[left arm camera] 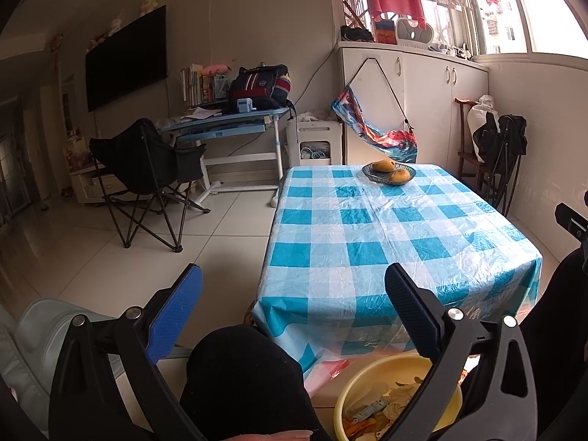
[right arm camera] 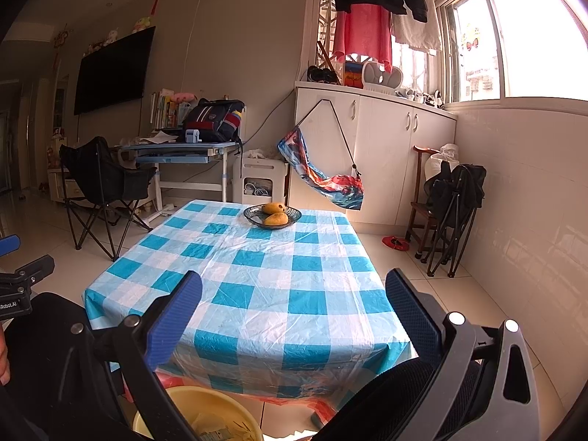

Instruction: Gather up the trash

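While your left gripper (left arm camera: 294, 308) is hanging with its fingers spread and empty near your knee (left arm camera: 242, 378), the yellow basin (left arm camera: 398, 397) of trash (left arm camera: 378, 409) is sitting on the floor below the table's (left arm camera: 367, 228) near edge. In the right view, your right gripper (right arm camera: 294, 312) is gaping too, gripping nothing, with the basin at the bottom left and the fruit dish (right arm camera: 272, 216) at the far end.

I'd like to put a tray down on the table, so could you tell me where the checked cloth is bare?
Almost the whole blue-and-white checked plastic tablecloth is bare, from the near edge up to the dark glass dish of two yellow mangoes at the far end. Only that far end is taken. Below the near edge sits the yellow plastic basin of scraps.
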A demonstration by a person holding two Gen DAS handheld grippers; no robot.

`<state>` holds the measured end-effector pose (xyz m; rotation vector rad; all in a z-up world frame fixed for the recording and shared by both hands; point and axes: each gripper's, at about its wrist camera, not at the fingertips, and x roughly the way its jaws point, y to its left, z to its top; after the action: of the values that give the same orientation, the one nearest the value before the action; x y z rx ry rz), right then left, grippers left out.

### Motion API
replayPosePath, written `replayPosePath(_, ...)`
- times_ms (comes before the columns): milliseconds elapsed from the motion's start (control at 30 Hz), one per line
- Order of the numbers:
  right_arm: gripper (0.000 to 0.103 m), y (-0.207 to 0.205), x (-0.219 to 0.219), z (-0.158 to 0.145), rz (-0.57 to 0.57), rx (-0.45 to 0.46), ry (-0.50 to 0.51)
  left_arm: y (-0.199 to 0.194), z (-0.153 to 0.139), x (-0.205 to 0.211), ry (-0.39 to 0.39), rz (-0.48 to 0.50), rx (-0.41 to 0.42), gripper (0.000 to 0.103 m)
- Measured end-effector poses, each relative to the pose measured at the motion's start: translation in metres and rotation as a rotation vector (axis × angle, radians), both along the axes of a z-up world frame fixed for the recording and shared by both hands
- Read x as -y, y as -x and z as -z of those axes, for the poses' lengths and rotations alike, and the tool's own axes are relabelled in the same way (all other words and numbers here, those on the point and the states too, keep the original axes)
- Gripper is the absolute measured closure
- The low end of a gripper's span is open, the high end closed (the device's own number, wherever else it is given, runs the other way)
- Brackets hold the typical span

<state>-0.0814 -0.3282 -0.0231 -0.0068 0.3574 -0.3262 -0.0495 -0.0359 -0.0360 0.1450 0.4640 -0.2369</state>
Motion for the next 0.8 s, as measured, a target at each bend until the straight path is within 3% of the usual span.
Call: replayPosePath(800, 0.007, -0.0043, -0.0061, 0.0067, 0.005, -0.034, 0.039, -0.0024, 0.0018, -0.0002, -0.003, 0.004, -0.011, 0.007)
